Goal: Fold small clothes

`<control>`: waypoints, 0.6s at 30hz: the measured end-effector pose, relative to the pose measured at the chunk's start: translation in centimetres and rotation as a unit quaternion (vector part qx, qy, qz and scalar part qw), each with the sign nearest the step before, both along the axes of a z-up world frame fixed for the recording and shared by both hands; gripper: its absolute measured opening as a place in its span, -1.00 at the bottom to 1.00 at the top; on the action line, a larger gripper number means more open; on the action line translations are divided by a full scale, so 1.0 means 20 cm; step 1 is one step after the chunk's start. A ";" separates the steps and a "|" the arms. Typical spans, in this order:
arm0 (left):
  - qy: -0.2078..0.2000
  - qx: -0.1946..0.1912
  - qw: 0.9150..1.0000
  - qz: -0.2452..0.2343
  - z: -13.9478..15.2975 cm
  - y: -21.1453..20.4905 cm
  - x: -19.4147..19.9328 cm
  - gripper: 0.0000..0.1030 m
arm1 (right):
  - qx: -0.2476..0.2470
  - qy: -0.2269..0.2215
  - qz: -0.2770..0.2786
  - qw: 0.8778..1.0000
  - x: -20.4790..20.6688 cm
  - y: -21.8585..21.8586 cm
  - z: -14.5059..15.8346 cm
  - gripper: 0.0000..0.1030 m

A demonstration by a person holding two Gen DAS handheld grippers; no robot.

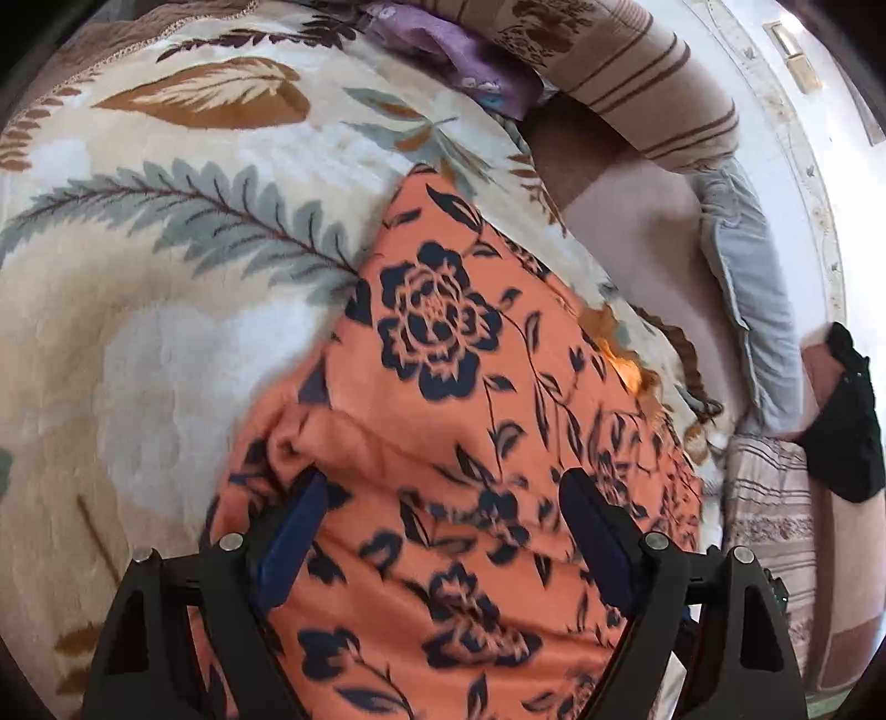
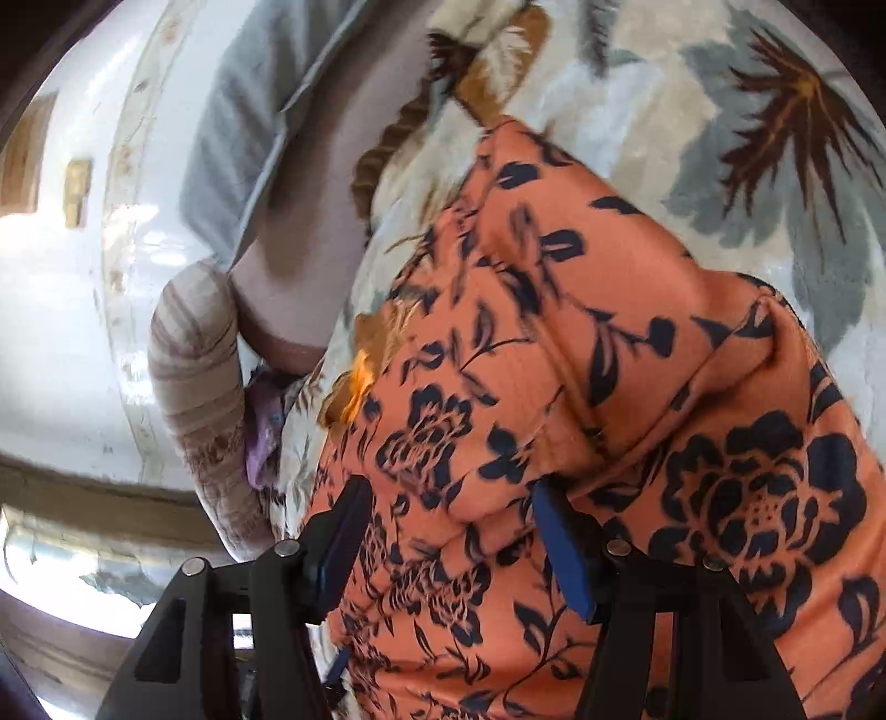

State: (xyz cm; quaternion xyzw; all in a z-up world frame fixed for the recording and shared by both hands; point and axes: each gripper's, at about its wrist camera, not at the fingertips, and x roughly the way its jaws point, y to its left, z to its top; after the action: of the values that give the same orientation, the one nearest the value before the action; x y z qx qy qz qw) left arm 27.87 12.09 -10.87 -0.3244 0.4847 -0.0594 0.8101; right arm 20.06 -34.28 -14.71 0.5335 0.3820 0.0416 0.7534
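An orange garment with dark navy flowers (image 1: 443, 343) lies on a cream leaf-print blanket (image 1: 166, 232). My left gripper (image 1: 443, 487) hovers over its near part, jaws wide apart, blue pads either side of the cloth, holding nothing. A folded ridge of the cloth (image 1: 343, 432) lies just ahead of the left finger. In the right wrist view the same garment (image 2: 554, 310) fills the middle and right. My right gripper (image 2: 451, 498) is open, its fingers standing over the cloth with nothing pinched.
A striped brown bolster (image 1: 637, 72) and purple cloth (image 1: 459, 50) lie at the far edge. A grey-blue pillow (image 1: 753, 299) and a black item (image 1: 853, 421) are at the right. A white wall (image 2: 66, 310) and the bolster (image 2: 199, 387) show left in the right view.
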 end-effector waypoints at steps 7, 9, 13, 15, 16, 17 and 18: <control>-0.002 0.017 1.000 -0.008 0.01 0.03 0.02 0.66 | -0.024 0.033 -0.001 0.999 0.03 -0.01 -0.04 -0.66; -0.014 0.039 0.999 -0.012 0.06 0.04 -0.01 0.66 | -0.052 0.023 0.007 0.998 0.00 0.01 0.02 -0.62; -0.080 0.133 0.988 -0.010 0.22 0.02 -0.06 0.67 | -0.132 0.015 0.012 0.991 -0.03 0.02 0.14 -0.01; -0.090 0.201 0.975 -0.021 0.25 -0.03 -0.03 0.67 | -0.172 0.014 0.001 0.985 -0.02 0.03 0.18 0.53; -0.090 0.217 0.972 -0.028 0.25 -0.04 -0.01 0.67 | -0.187 0.013 -0.003 0.982 0.00 0.03 0.19 0.53; -0.091 0.236 0.966 -0.041 0.23 -0.08 0.02 0.67 | -0.198 0.012 -0.001 0.980 0.01 0.04 0.20 0.53; -0.085 0.253 0.962 -0.051 0.20 -0.10 0.05 0.67 | -0.210 0.021 0.007 0.978 0.04 0.05 0.18 0.53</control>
State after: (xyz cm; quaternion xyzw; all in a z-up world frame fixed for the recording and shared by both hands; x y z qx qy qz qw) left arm 28.81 10.03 -6.85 -0.0775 0.4297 -0.0036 0.8996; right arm 20.81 -33.32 -11.11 0.3619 0.4016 -0.0458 0.8401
